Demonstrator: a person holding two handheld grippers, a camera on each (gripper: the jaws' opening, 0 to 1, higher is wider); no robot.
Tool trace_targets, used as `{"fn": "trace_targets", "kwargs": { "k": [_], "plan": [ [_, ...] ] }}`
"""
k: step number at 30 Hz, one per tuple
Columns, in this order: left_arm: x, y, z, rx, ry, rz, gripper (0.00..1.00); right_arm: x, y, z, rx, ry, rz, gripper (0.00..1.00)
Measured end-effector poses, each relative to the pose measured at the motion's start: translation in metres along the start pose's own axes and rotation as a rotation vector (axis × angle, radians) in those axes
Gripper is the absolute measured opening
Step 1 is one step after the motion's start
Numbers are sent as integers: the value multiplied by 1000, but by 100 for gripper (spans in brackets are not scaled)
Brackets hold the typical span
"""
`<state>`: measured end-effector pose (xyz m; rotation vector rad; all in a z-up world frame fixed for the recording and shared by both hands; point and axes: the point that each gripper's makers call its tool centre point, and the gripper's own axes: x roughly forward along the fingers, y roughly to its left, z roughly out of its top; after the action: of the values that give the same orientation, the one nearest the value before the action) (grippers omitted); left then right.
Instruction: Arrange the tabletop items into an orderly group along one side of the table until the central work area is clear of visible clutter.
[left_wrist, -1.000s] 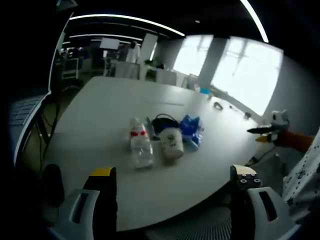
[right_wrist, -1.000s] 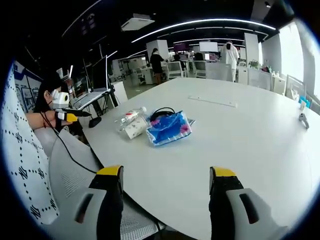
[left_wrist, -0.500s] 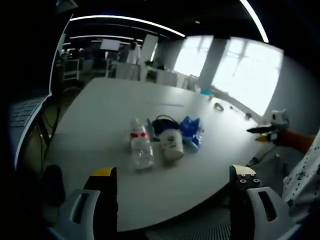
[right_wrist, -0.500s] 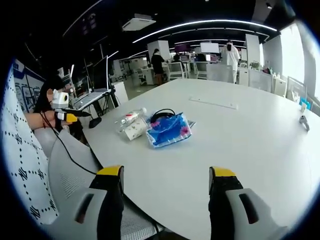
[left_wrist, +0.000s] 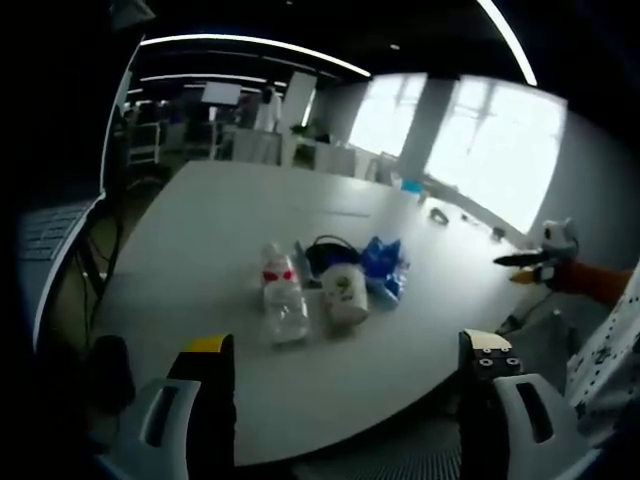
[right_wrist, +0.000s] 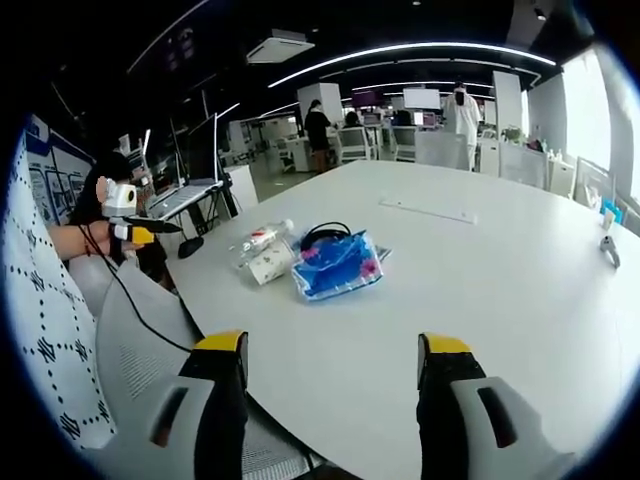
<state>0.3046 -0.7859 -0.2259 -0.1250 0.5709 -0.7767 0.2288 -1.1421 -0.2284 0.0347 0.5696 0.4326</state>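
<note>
Nothing's really shifted since a second ago, both grippers still hovering off the table edge, fingers open, empty. Next: reach in for the bottle.

The left claw has two grey moulded jaws with dark inner faces; one tip is capped in yellow, the other is black with small round screws. The right claw has grey jaws with dark slots, black inner faces and yellow caps on both tips. The person wears a white garment with a pattern of small dark dots. A thin black cable trails across it.
</note>
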Motion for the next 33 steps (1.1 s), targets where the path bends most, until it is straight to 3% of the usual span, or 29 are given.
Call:
{"fn": "trace_targets", "kwargs": {
  "k": [33],
  "plan": [
    [-6, 4, 12, 14, -18, 23, 88, 8, -4, 14, -37, -4, 23, 66]
  ]
}}
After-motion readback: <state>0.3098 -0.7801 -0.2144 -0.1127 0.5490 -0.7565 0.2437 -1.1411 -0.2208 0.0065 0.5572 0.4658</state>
